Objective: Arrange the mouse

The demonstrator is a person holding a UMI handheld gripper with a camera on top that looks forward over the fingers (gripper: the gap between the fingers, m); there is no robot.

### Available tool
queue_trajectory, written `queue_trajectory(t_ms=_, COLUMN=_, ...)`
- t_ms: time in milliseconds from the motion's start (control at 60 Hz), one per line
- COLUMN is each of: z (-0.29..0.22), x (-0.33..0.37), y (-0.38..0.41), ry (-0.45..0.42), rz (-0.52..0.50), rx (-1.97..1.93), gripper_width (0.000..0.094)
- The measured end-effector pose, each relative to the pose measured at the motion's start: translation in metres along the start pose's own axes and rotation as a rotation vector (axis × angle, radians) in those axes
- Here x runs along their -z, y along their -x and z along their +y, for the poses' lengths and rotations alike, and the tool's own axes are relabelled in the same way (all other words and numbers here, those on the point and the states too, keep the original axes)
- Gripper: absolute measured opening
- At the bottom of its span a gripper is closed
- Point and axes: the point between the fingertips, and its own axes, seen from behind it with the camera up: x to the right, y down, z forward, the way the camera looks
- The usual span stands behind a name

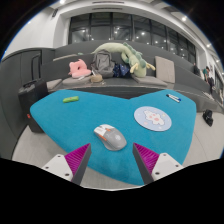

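A grey computer mouse (pixel 110 136) lies on the teal table (pixel 70 125), just ahead of my fingers and a little left of centre between them. A round patterned mouse pad (pixel 152 118) lies on the table beyond and to the right of the mouse. My gripper (pixel 112 160) is open and empty, with its magenta pads (pixel 79 159) wide apart and the table surface between them.
A small green item (pixel 71 98) lies at the table's far left and a light blue item (pixel 174 98) at its far right. Beyond the table stands a dark couch with a pink toy (pixel 76 68), a bag (pixel 102 63) and a green plush crocodile (pixel 128 53).
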Motion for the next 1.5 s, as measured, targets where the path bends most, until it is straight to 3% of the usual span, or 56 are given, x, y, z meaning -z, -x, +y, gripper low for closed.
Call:
queue_trajectory(t_ms=367, z=0.011, x=-0.076, y=-0.005, ry=0.02, rz=0.02, rx=0.026, gripper_width=0.0848)
queue_trajectory(t_ms=900, z=-0.027, x=-0.161, y=-0.021, ry=0.034, rz=0.065, rx=-0.016, gripper_width=0.0857)
queue_trajectory(t_ms=933, z=-0.027, x=-0.162, y=-0.019, ry=0.036, rz=0.062, rx=-0.021, gripper_width=0.084)
queue_trajectory(t_ms=1033, z=-0.024, x=-0.163, y=-0.01, ry=0.049, rz=0.04, rx=-0.019, gripper_width=0.0498)
queue_trajectory(t_ms=1083, z=-0.022, x=-0.162, y=-0.009, ry=0.065, rz=0.051, rx=0.001, gripper_width=0.043)
queue_trajectory(t_ms=1183, z=-0.024, x=-0.16, y=-0.007, ry=0.078, rz=0.045, rx=-0.026, gripper_width=0.0351)
queue_trajectory(t_ms=1250, z=-0.034, x=-0.155, y=-0.01, ry=0.077, rz=0.032, rx=-0.058, gripper_width=0.0348)
queue_trajectory(t_ms=1400, z=-0.11, x=-0.135, y=-0.061, ry=-0.038, rz=0.073, rx=-0.092, gripper_width=0.0346)
queue_trajectory(t_ms=1500, z=-0.147, x=-0.141, y=-0.113, ry=-0.064, rz=0.11, rx=-0.127, gripper_width=0.0346)
